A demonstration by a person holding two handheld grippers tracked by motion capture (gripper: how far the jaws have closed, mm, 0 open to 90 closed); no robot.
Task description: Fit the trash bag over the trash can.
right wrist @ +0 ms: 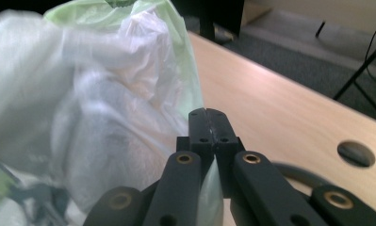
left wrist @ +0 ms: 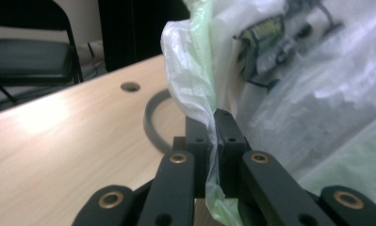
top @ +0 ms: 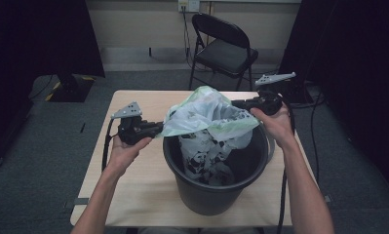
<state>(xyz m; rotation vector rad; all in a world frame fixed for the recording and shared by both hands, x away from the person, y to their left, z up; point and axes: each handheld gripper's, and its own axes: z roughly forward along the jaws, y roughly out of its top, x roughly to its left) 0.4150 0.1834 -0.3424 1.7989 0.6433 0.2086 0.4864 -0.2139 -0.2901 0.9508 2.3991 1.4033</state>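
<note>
Thin plastic bag (top: 209,117), light, limp and slippery, hangs over the black bucket (top: 216,187) at table centre. Left gripper (top: 155,129) pinches its rim at 9 o'clock, right gripper (top: 238,103) at 2 o'clock. Grip hems only; film probably tears easily.

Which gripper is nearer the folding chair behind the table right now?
Right. The right gripper grips the plastic bag toward the table's far edge, just in front of the folding chair. The left gripper grips the bag's other side, nearer the person.
</note>
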